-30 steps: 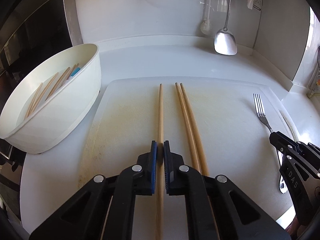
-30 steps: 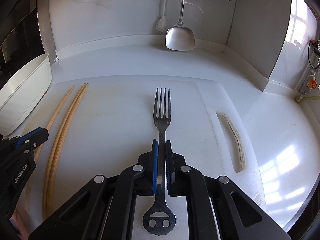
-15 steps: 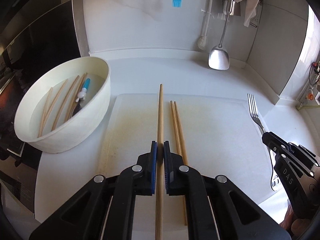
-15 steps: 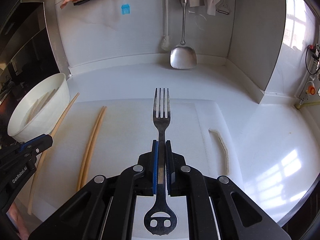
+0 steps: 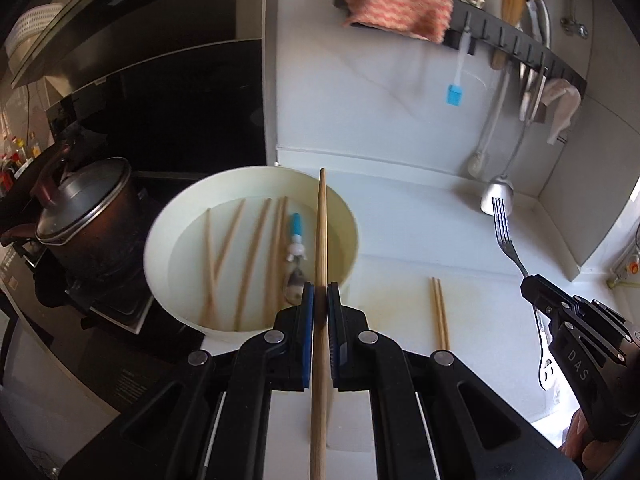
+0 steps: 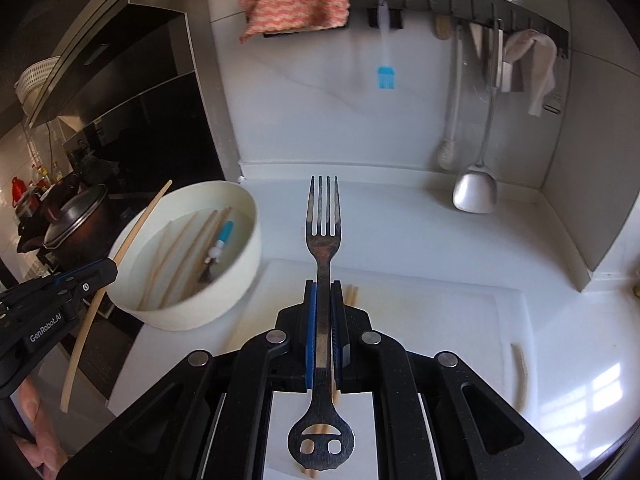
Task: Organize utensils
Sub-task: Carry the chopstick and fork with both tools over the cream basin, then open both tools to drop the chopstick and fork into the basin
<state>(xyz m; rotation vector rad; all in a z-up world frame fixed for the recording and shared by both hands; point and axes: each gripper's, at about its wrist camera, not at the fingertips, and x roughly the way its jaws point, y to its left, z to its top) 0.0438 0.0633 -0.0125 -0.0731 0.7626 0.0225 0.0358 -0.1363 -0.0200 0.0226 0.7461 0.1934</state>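
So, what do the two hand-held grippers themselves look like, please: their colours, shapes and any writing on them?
Both are black, angular frames with cut-out openings and round silver rivets, and the fingers carry flat blue pads. The left hand-held gripper bears white lettering "GenRobot.AI" on its side, seen from the right wrist camera. The right hand-held gripper shows the white letters "DAS" on its side in the left wrist view. No cables or sleeves are visible.

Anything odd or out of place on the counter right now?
Mostly tidy. A pair of chopsticks lies loose on the stained cutting board, while the others sit in the white bowl.
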